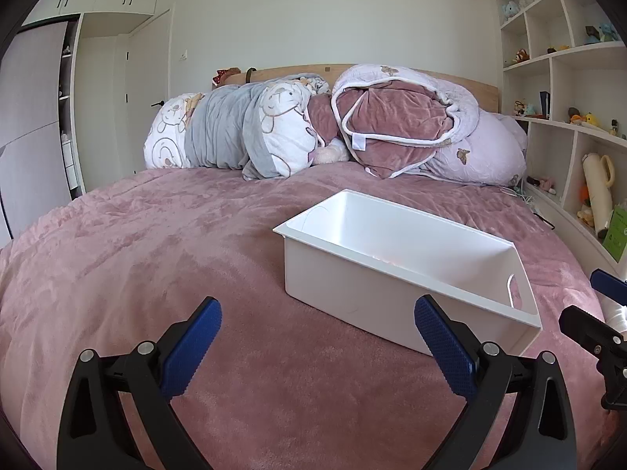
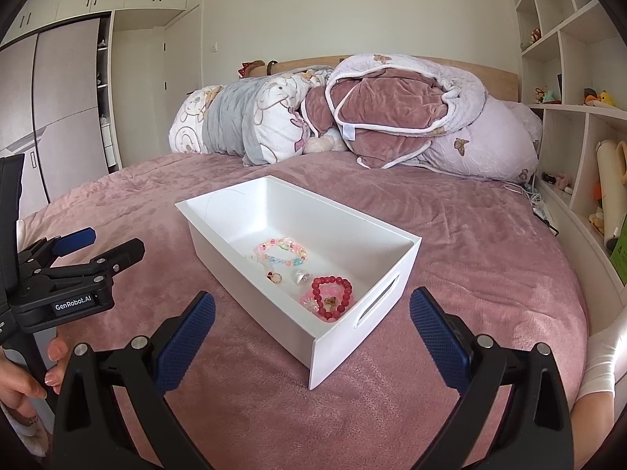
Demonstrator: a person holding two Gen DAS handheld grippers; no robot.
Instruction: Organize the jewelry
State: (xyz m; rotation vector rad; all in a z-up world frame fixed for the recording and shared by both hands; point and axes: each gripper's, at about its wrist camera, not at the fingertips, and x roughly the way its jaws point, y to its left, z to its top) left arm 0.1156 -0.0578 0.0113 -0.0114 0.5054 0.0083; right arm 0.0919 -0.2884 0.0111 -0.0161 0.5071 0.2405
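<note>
Both of your tools are empty with jaws spread wide: the right hand-held gripper [image 2: 312,321] and the left hand-held gripper [image 1: 318,331] hover low over the pink bedspread [image 2: 490,235]. Just ahead of your right one sits the white bin [image 2: 352,346], its slotted end nearest you. Inside, closest to that end, lies the red bead bracelet [image 2: 332,293], then a small ring [image 2: 274,277] and a silvery piece [image 2: 301,275], and farthest the pastel bead bracelet [image 2: 283,252]. No loose jewelry shows on the bed, so the sorting looks near done. If you reach in, come from above and clear the near wall.
</note>
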